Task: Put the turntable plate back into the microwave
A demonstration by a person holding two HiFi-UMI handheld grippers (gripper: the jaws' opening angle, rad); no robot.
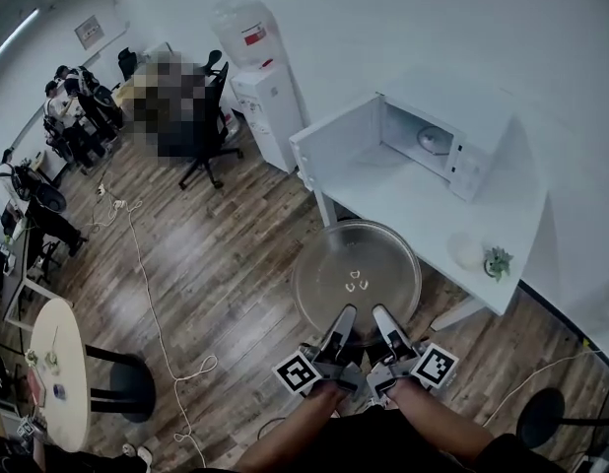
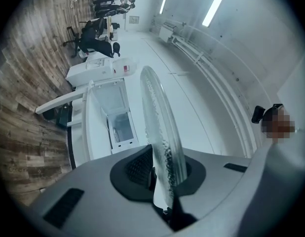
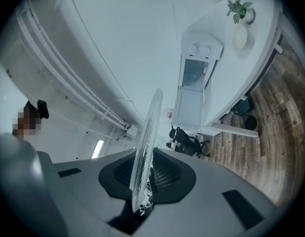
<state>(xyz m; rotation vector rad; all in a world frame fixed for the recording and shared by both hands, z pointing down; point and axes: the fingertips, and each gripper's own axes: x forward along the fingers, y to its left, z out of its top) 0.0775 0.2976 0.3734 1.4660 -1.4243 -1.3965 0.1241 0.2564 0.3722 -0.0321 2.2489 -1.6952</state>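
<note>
left gripper: jaws clamped on turntable plate near rim | right gripper: jaws clamped on same rim | plate level

Floor: brown wood planks.
Walls: plain white.
Furniture: white rectangular table near the wall, a small potted plant at its end; water dispenser beside it; black office chair; round pale table; black stool.
Light: ceiling strip lamps.
</note>
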